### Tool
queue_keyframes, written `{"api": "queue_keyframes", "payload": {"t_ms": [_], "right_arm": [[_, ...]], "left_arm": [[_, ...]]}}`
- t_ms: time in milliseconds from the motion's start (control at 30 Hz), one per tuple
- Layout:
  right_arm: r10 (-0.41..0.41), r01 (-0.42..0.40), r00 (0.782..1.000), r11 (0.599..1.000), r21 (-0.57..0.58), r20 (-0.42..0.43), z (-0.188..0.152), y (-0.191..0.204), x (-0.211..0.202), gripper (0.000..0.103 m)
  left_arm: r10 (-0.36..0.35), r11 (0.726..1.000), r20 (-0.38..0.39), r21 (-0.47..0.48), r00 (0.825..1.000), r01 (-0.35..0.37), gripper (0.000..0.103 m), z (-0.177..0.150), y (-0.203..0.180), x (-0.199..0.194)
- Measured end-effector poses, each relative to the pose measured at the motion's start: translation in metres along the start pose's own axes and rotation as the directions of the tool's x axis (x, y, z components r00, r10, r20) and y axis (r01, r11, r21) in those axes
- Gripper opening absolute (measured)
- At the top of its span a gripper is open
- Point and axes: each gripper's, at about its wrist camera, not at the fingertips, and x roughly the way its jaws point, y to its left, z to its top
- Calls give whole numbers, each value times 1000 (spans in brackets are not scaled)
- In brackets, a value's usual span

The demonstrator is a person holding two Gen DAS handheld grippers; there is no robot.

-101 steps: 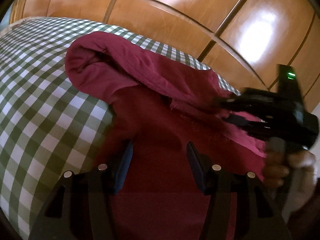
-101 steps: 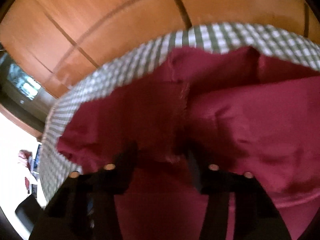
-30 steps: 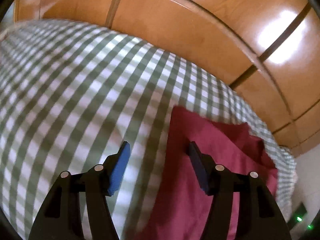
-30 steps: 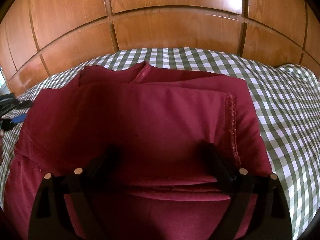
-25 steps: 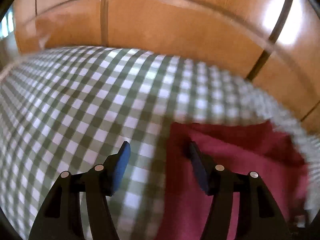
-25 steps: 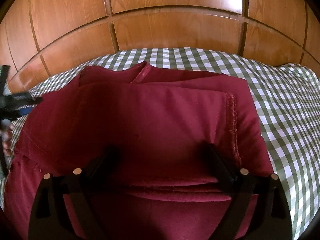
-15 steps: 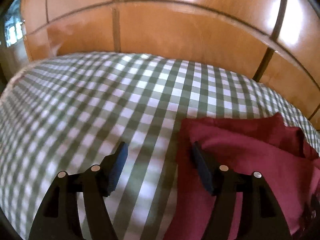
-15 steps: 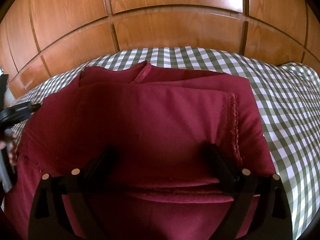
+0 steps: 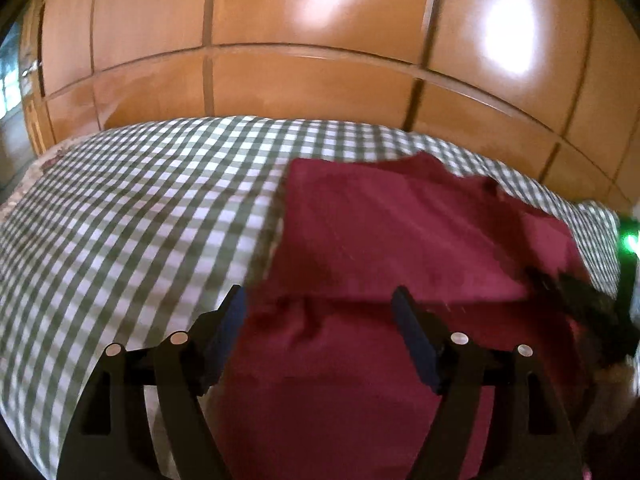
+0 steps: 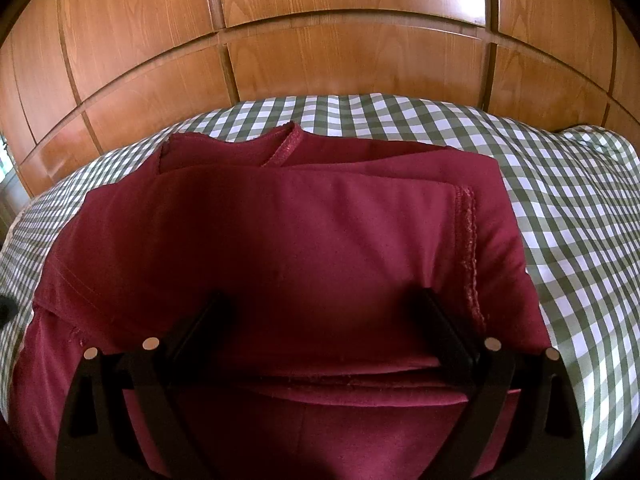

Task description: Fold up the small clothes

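A dark red garment (image 9: 400, 240) lies partly folded on the green-and-white checked bedcover (image 9: 140, 208). My left gripper (image 9: 320, 312) is open, its blue-padded fingers (image 9: 412, 336) over the garment's near left part, holding nothing. In the right wrist view the garment (image 10: 300, 240) shows a folded layer on top, a hemmed edge at the right and the neckline at the far side. My right gripper (image 10: 324, 312) is wide open just above the folded layer, empty. The right gripper also shows at the right edge of the left wrist view (image 9: 584, 304).
A wooden panelled wall (image 10: 340, 40) stands right behind the bed. The checked bedcover (image 10: 580, 200) runs out to the right of the garment, and to its left in the left wrist view. The bed's left edge (image 9: 36, 172) drops off.
My left gripper has swung right from the bare bedcover to over the garment's left part. The right gripper has stayed almost still and open above the fold.
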Motion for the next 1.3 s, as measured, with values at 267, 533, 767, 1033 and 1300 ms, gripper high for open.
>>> {"api": "queue_keyframes", "payload": {"t_ms": [267,533,767,1033,1300], "right_arm": [[-43,43,999,999,-23,-1,1,5,-1,98],[-66,65,997,998,-12,-33,-3,7,-19,101],[16,-11,992,999,42,-122,-24,-15,-54,101],[-27,42,993,990,131,-118,-62,-82,-116,101],[109,-64,971,976,208,-212,-141,-109,-170,96]], "left_arm": [[-6,998,26,65,1000,4,78,-30,-6,-43],[0,997,18,82,1000,-2,78,-54,1,-64],[16,995,-10,95,1000,-15,78,-73,17,-72],[-35,995,-72,92,997,42,78,-92,40,-79],[-194,978,-234,27,953,206,58,-123,66,-93]]}}
